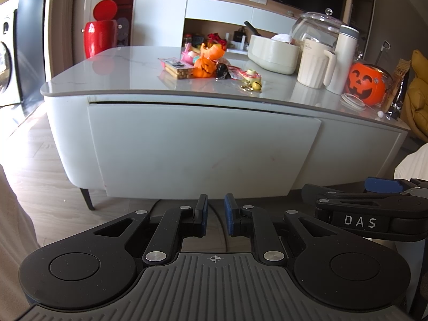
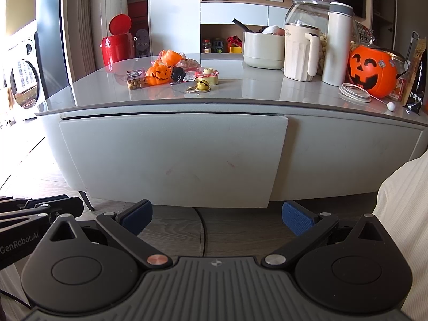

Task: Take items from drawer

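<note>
The white drawer front (image 1: 203, 147) (image 2: 174, 157) of the low table stands slightly proud of the table body, with a thin dark gap along its top. Its inside is hidden. My left gripper (image 1: 216, 214) hovers low in front of the drawer's bottom edge, its blue pads almost together with nothing between them. To the right of it, my right gripper (image 2: 216, 214) is wide open and empty, also short of the drawer and not touching it. The left wrist view shows that right gripper (image 1: 374, 208) from the side.
The grey tabletop (image 2: 254, 93) carries small orange pumpkin toys (image 2: 158, 75), a gold bell (image 2: 202, 85), a cream jug (image 2: 299, 53), a tall flask (image 2: 338, 42), a glass jar and an orange pumpkin bucket (image 2: 371, 71). A red bin (image 2: 117, 45) stands behind. A white sleeve (image 2: 406, 214) is at right.
</note>
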The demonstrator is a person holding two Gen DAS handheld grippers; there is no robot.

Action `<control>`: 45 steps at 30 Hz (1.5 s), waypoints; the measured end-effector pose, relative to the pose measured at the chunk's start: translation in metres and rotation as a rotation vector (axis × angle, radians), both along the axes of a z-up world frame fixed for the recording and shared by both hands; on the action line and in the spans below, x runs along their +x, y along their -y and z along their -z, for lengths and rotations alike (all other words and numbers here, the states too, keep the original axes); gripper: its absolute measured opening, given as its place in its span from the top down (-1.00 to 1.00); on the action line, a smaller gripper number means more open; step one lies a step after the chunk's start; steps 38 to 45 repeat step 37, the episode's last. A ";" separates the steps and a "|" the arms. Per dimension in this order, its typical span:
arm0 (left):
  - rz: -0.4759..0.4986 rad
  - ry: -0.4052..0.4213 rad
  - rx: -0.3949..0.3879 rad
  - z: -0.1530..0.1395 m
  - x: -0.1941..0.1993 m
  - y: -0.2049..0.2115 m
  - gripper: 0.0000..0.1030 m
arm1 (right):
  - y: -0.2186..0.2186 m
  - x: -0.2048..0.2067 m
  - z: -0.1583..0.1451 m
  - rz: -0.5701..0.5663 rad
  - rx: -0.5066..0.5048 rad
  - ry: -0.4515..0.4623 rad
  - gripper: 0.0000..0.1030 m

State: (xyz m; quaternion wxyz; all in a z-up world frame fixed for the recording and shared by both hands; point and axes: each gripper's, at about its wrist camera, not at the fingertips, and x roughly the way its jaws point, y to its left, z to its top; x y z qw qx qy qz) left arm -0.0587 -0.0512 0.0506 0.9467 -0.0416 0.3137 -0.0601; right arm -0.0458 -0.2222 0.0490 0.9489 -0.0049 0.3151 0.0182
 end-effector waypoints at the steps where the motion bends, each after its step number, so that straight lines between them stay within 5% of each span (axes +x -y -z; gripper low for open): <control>1: 0.000 0.000 0.000 0.000 0.000 0.000 0.69 | 0.000 0.000 0.000 0.000 0.000 0.000 -1.00; 24: 0.008 -0.016 0.009 -0.004 0.001 0.014 0.70 | -0.002 0.001 -0.002 -0.015 -0.002 -0.015 -1.00; 31: 0.057 -0.077 -0.077 -0.006 0.017 0.007 0.74 | 0.003 0.010 -0.006 -0.016 0.039 -0.061 -1.00; 35: 0.057 -0.037 -0.079 -0.017 0.038 -0.002 0.74 | 0.013 0.028 -0.009 -0.022 0.086 -0.119 -1.00; 37: -0.015 0.001 -0.059 -0.023 0.053 -0.014 0.74 | 0.017 0.035 -0.020 -0.096 0.107 -0.086 -1.00; 45: -0.015 0.001 -0.059 -0.023 0.053 -0.014 0.74 | 0.017 0.035 -0.020 -0.096 0.107 -0.086 -1.00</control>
